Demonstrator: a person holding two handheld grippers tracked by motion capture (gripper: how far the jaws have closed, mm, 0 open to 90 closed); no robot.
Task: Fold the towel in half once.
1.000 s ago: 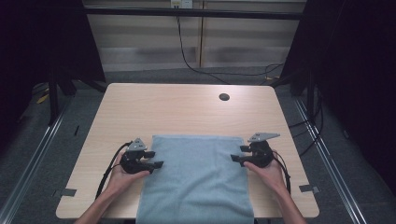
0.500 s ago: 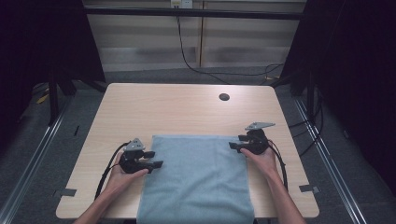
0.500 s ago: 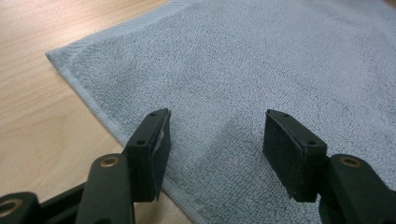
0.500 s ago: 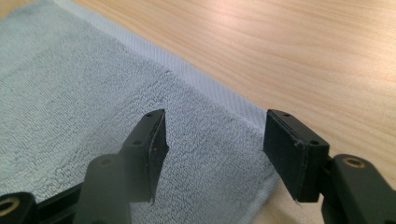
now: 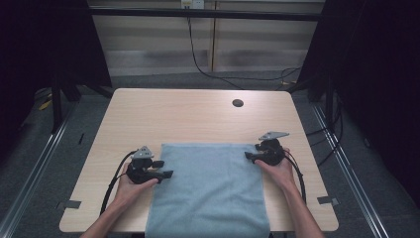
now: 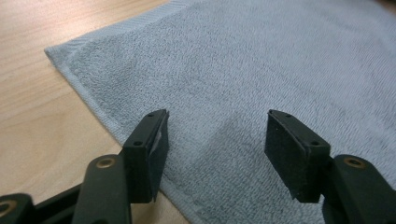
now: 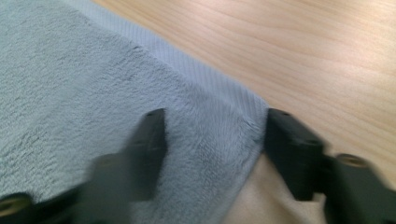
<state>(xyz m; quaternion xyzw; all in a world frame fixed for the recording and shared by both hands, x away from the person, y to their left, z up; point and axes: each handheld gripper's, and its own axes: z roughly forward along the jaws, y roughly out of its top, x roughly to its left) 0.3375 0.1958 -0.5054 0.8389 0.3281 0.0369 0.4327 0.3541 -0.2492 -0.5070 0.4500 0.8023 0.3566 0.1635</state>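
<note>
On the table's (image 5: 148,114) near half lies a blue towel (image 5: 210,191), hanging over the front edge. Left gripper (image 5: 167,168) gapes over its left hem. Right gripper (image 5: 249,156), jaws closing, straddles the far right corner, not yet pinching. Bare wood lies beyond.

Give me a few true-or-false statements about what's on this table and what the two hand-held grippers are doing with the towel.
1. The towel hangs over the table's near edge. True.
2. The right gripper is at the towel's far right corner. True; its jaws have just been closing, with the corner between them.
3. The left gripper is clamped shut on the towel. False; its jaws stand open over the towel's left edge.
4. The towel is bright red. False; it is light blue-grey.
5. The table has a small dark round hole near its far edge. True.
</note>
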